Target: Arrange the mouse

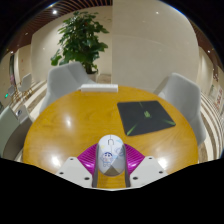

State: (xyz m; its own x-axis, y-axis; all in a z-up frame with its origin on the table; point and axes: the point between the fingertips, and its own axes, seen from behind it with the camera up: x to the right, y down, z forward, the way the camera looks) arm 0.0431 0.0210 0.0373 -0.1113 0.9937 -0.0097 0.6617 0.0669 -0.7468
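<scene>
Two fingers of the claw (110, 172) are clamping the white mouse (110, 153) above the yellow bench (70, 125), black mat (146, 116) lying beyond.

The mouse (110, 153) sits on the counter (70, 125), right between the two fingers of the tongs (111, 170). A mouse mat (146, 116) lies on the counter further off, ahead and to the right of the mouse. Chairs (68, 80) stand around the far side of the counter. A potted plant (82, 38) stands behind the chairs, off to the left.
</scene>
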